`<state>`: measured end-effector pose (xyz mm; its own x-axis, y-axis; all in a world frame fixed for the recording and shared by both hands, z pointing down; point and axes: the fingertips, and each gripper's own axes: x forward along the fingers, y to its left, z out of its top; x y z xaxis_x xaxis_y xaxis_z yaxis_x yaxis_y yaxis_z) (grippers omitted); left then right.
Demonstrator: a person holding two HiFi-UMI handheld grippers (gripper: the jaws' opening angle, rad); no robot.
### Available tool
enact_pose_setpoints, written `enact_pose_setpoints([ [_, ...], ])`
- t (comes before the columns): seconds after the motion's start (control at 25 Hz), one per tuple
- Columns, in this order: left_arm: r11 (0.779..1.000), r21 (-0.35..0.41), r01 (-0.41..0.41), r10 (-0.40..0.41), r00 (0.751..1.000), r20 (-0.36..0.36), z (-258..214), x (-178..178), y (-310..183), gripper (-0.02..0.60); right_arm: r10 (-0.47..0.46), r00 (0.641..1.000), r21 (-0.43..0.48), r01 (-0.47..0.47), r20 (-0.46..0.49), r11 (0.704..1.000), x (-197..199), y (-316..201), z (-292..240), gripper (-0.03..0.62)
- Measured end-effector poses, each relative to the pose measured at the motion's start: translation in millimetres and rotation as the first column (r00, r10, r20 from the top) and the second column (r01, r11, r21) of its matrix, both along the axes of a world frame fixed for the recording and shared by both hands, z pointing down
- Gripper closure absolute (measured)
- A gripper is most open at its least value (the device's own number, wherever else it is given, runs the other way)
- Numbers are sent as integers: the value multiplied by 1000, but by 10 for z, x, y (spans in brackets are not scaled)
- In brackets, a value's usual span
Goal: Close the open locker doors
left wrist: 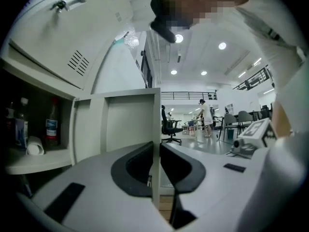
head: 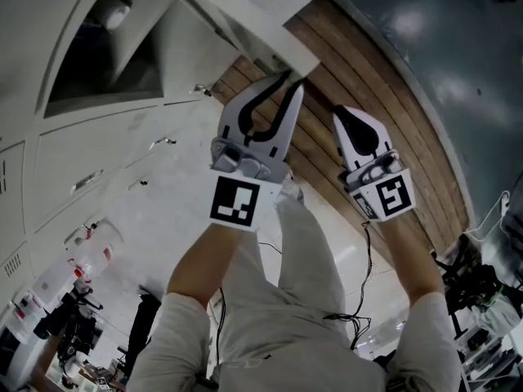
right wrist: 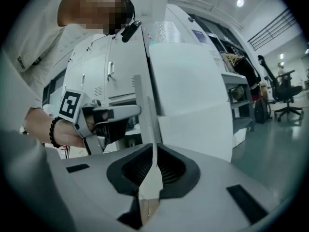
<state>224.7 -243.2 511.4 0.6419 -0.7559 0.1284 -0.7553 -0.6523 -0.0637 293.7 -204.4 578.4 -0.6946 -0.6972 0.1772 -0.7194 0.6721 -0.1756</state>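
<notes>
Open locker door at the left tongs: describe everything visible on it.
The open locker door is a pale grey, metal-looking panel with a folded rim round its inner face, swung out from its compartment. Its thin free edge runs upright between the left tongs, which are shut on it.

We see one locker door (head: pixel 245 11) standing open: a plain off-white metal panel swung well out from the bank, so that we look almost straight along its thin free edge. Its inner face (left wrist: pixel 123 124) is flat with a folded rim. That edge is pinched between the jaws of the left gripper (head: pixel 286 78) and, just beside it, the right gripper (head: pixel 345 113). Its compartment (head: pixel 98 51) gapes dark behind it
</notes>
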Motion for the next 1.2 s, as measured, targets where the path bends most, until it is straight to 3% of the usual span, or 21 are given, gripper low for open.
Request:
enact_pose_setpoints([
  [0.12, 1000, -27, -7, 5, 996, -89, -12, -503, 348, 532, -126, 992, -3, 126, 4, 992, -413, 98, 91, 510],
  [0.28, 996, 35, -83, 85, 994, -69, -86, -1054, 539, 531, -264, 964, 42, 263, 11, 964, -1067, 147, 91, 461],
  [0.48, 992, 53, -114, 117, 991, -60, -118, -1467, 595, 531, -415, 908, 94, 418, -54, 903, -1896, 121, 164, 436],
  [0.68, 995, 37, -93, 97, 991, -96, -85, -1833, 612, 534, -480, 876, 117, 481, -37, 869, -2362, 94, 153, 448],
  [0.88, 995, 43, -95, 99, 989, -109, -70, -2119, 570, 540, -569, 820, 127, 572, -63, 810, -2761, 120, 126, 432],
  [1.0, 996, 40, -75, 79, 989, -123, -75, -2257, 549, 537, -562, 826, 125, 563, -46, 817, -2950, 79, 114, 451],
  [1.2, 999, 35, 38, -34, 995, -99, -20, -2605, 599, 569, -568, 822, 122, 568, -38, 814, -3210, 15, 120, 477],
])
